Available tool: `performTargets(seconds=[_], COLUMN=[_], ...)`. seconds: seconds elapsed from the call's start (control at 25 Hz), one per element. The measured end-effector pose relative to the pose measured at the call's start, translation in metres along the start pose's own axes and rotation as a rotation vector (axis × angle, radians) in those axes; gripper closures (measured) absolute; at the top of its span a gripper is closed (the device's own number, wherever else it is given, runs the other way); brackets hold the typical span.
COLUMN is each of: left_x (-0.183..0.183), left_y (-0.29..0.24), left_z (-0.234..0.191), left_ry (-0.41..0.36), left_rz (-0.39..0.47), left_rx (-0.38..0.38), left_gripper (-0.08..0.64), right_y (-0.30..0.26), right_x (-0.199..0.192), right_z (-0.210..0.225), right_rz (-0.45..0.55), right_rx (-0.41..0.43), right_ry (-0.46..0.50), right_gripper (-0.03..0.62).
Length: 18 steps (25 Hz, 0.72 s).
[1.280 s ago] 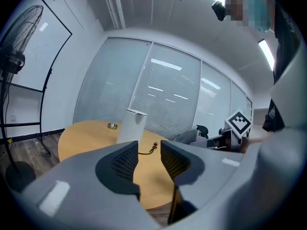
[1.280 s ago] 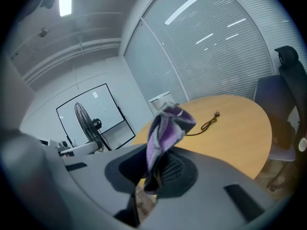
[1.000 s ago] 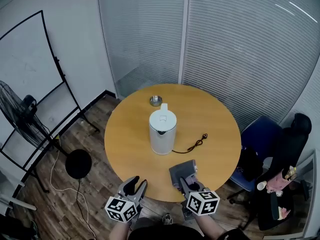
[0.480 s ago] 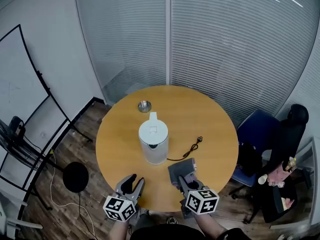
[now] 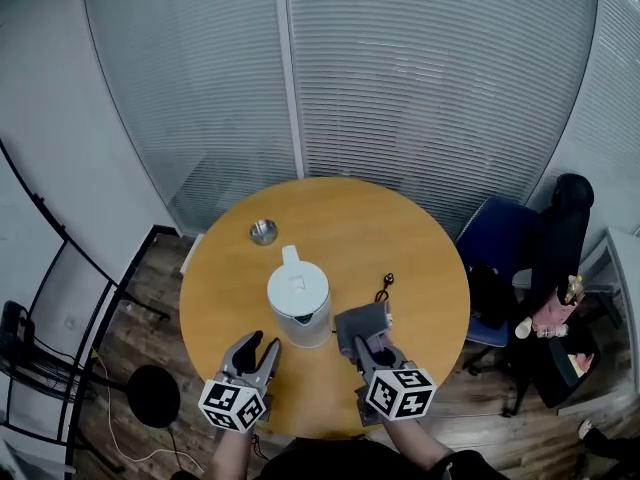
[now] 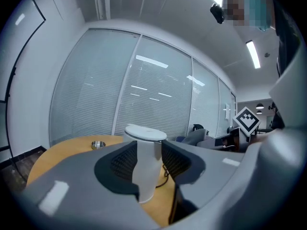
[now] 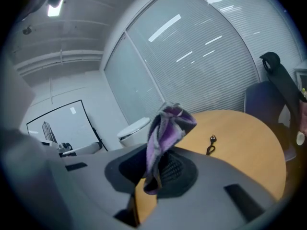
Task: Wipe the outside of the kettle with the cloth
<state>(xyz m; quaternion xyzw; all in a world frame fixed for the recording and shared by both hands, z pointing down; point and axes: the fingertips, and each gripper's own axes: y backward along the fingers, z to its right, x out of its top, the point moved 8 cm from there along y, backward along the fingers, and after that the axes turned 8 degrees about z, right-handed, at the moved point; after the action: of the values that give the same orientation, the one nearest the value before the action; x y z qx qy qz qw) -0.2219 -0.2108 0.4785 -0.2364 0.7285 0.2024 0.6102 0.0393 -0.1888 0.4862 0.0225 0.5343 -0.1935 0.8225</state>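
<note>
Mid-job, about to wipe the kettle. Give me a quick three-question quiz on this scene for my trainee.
1. What does the right hand-held gripper grip? A) purple-grey cloth B) sponge C) nothing
2. True or false: the metal dish touches the white kettle.
3. In the head view, the black cord lies on the kettle's ____ side.
Key: 1 A; 2 false; 3 right.

My right gripper pinches the cloth.
I see the white kettle behind it, and a plug on the table.
</note>
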Motion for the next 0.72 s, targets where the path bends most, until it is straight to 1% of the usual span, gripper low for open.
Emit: performTargets(seconds=[0.2,0.4,0.72], left_x=[0.016,0.024,0.027], left_y=[-0.024,-0.05,-0.078], left_z=[-0.022,-0.034,-0.04], left_ry=[-0.029,-0.052,-0.116], left_rz=[0.019,0.012,-0.012], left_rx=[-0.078,-0.17,-0.313], left_gripper=[0.414,0.413,0.411], right_y=[-0.009,-0.018,-0.04], right_x=[0.009,0.015,-0.002], right_z=[-0.012,-0.026,-0.057], right_rz=[0.083,0.153,0.224], right_rx=[-0.05,-0.099,-0.17], right_ry=[-0.001,0.019,-0.007], right_gripper=[0.551,0.551,0.551])
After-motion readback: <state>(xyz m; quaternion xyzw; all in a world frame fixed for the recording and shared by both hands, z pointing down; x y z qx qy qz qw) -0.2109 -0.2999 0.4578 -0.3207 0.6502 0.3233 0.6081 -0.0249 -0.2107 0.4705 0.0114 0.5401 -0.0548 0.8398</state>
